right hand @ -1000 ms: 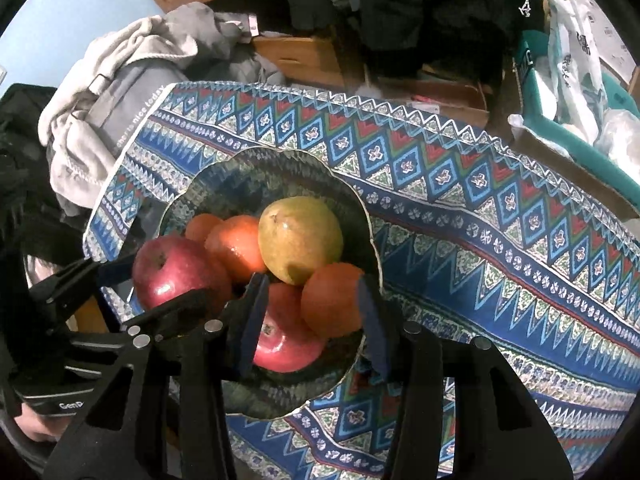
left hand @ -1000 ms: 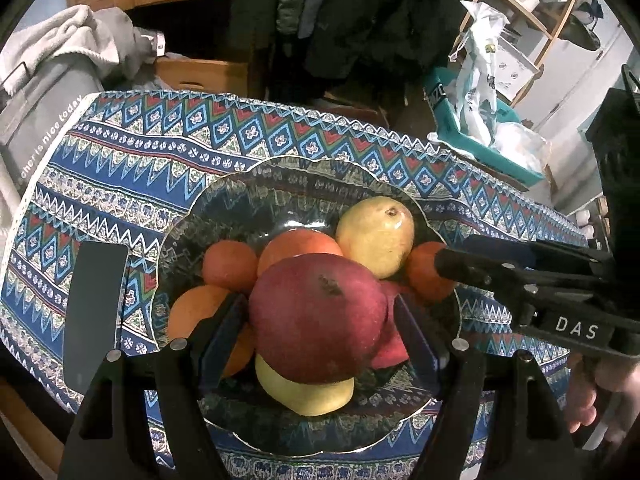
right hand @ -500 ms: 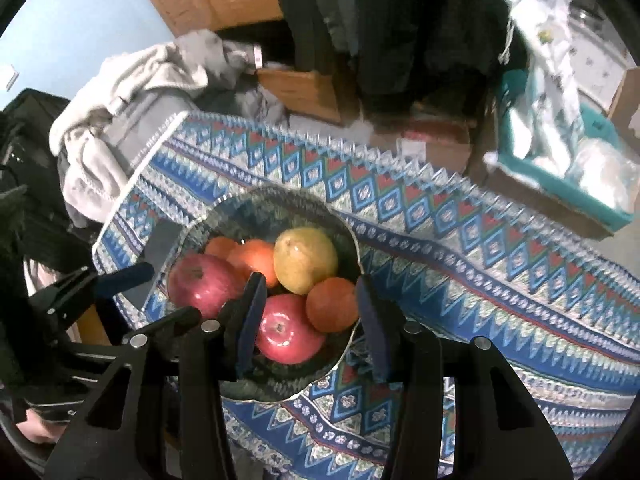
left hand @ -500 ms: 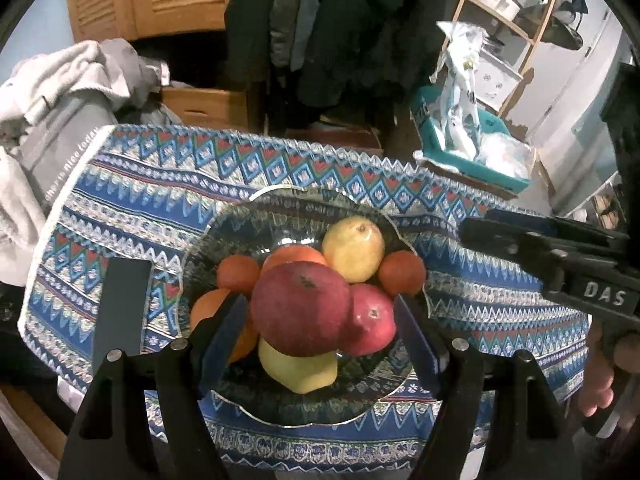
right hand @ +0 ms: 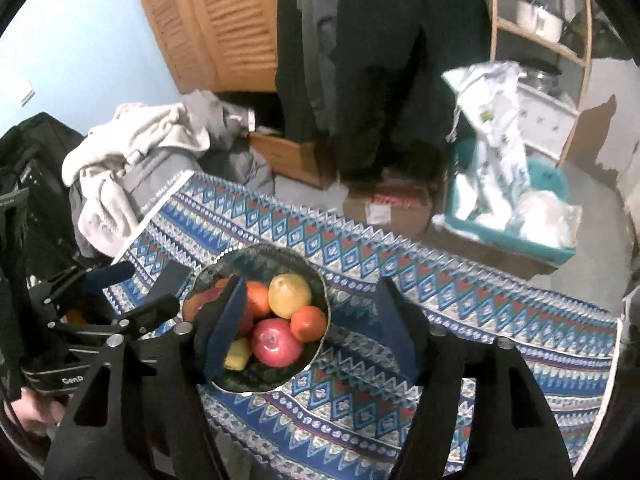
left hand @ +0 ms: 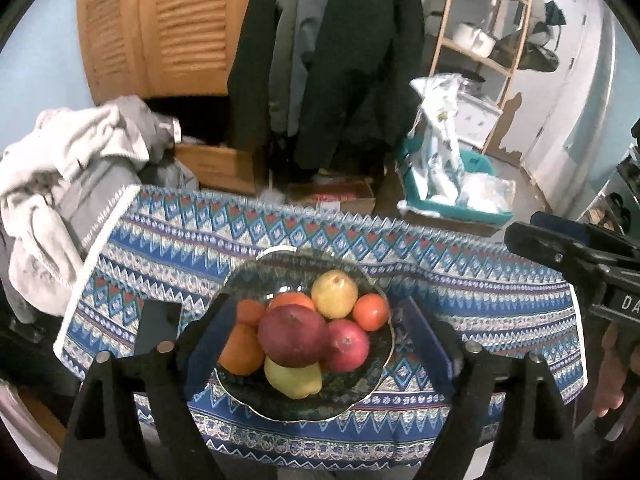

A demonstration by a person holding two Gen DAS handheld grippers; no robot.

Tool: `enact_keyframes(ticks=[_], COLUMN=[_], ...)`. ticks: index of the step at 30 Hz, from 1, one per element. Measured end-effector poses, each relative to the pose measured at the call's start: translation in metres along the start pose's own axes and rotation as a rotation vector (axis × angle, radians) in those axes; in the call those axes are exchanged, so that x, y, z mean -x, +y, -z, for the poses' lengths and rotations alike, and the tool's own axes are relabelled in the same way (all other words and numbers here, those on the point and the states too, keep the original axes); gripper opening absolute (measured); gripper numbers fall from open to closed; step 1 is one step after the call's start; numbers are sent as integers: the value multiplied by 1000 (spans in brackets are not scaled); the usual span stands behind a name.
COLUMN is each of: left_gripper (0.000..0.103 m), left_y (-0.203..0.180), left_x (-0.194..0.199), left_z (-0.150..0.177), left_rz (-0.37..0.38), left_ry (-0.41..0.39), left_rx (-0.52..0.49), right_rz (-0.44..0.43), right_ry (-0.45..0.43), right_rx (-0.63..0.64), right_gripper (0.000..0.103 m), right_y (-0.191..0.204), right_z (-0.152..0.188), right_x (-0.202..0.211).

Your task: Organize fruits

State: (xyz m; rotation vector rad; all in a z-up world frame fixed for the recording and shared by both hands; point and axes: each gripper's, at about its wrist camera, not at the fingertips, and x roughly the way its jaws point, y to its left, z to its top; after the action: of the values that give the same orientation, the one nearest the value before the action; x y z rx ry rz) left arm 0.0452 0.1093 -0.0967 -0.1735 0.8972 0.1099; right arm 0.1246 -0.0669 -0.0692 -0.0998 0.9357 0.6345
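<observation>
Fruit [left hand: 304, 334] piled in bowl [left hand: 362, 396] on patterned cloth, below and ahead of left claw [left hand: 306, 346] and right claw [right hand: 310, 328], both jaws just opening, empty, left more squarely over bowl.

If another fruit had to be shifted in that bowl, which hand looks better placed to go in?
Probably the left. Both tools are open, empty and apart from the fruit, but the left tool frames the bowl squarely, with the dark red apple centred between its fingers. The right tool sits off to the bowl's right side.
</observation>
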Motion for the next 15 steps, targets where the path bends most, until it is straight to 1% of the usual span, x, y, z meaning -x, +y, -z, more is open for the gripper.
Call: enact_keyframes(ticks=[4,6,8,11,15], left_gripper=[89,89,90,93,95], left_y=[-9,-13,-16,-20,-29], left_x=[25,36,43,52,66], left_z=[-6,-8,-9,-10,-10], left_rz=[-7,-12,-11,-11,-13], left_ry=[-63,-88,-102,-113,-137], left_rx=[-17,-22,-26,-30,-49], right_rz=[14,20,31,53,86], right_ry=[-50,-67,-82,-112,-150], right_rx=[3,2,-1,3,12], right_gripper=[72,75,77,79,79], right_y=[-3,-4,-6,-7,-8], right_z=[-1,0,1,1,3], right_x=[26,37,47,65,83])
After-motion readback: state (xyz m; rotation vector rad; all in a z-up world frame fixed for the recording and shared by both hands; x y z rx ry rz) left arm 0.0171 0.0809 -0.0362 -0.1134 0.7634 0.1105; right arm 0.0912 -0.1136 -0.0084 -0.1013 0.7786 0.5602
